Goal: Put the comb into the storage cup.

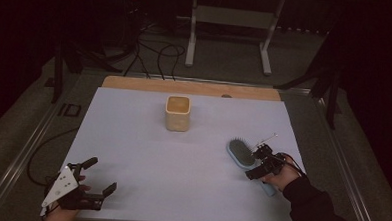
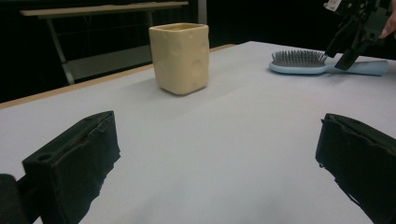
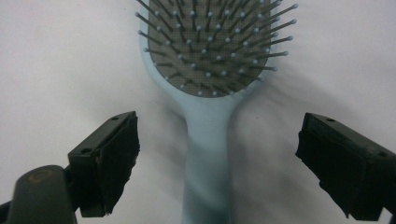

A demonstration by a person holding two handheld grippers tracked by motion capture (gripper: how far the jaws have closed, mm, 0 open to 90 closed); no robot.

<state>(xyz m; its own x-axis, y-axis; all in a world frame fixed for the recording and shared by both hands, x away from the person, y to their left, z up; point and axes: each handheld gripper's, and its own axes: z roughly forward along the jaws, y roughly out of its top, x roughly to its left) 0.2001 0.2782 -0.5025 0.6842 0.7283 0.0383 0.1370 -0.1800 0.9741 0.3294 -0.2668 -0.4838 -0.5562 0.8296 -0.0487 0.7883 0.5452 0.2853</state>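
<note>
We see the hairbrush lying bristles-up on the right part of the table, its head pointing far-left and its handle running back toward the near right edge. Our right gripper hangs over the handle. In the right gripper view its fingers stand wide apart on either side of the handle, with bare table showing between each pad and the handle, so nothing is held.

Our left gripper sits at the near left corner, close to the near edge, fingers spread wide and empty; in the left gripper view only bare table lies between them.

The yellow cup stands upright toward the far middle, well apart from both grippers and from the hairbrush. A wooden strip runs along the far edge. The wide middle of the table between the cup, the hairbrush and the left gripper is open. The hairbrush handle comes near the right edge, so room is tighter there.
</note>
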